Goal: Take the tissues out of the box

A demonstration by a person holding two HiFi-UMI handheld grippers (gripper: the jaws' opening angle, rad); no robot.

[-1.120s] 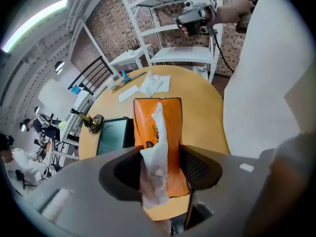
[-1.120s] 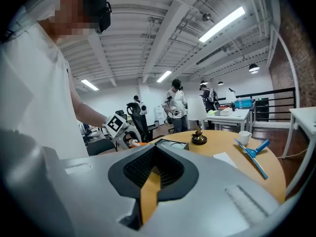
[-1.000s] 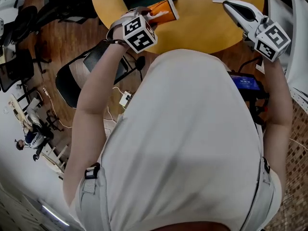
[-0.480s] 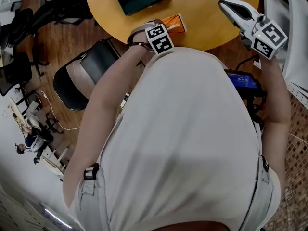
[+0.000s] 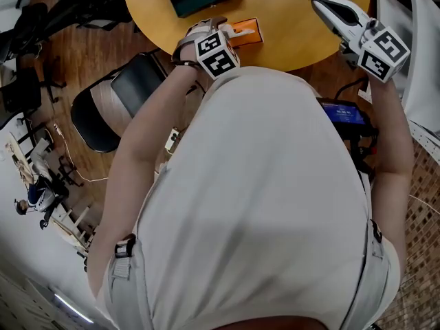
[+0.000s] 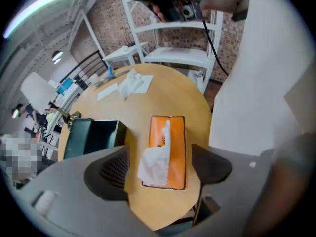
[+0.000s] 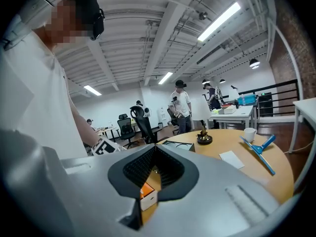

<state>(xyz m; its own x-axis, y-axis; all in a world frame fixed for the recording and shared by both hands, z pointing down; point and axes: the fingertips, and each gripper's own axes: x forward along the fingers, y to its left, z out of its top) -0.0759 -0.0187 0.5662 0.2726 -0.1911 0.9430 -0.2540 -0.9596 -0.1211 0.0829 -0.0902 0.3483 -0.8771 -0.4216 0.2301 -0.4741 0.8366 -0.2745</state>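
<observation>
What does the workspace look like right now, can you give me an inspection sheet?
Surface: round wooden table, mostly bare.
Job's things: orange tissue box lying flat, one tissue sticking out of its slot.
Clutter: dark green box beside it; loose tissues on the far side.
Grippers: left gripper above the box, jaws opening, tissue between them, not pinched; right gripper shut, empty.
Cables: black cable by the white shelf.
Surroundings: black chair, brick wall.
</observation>
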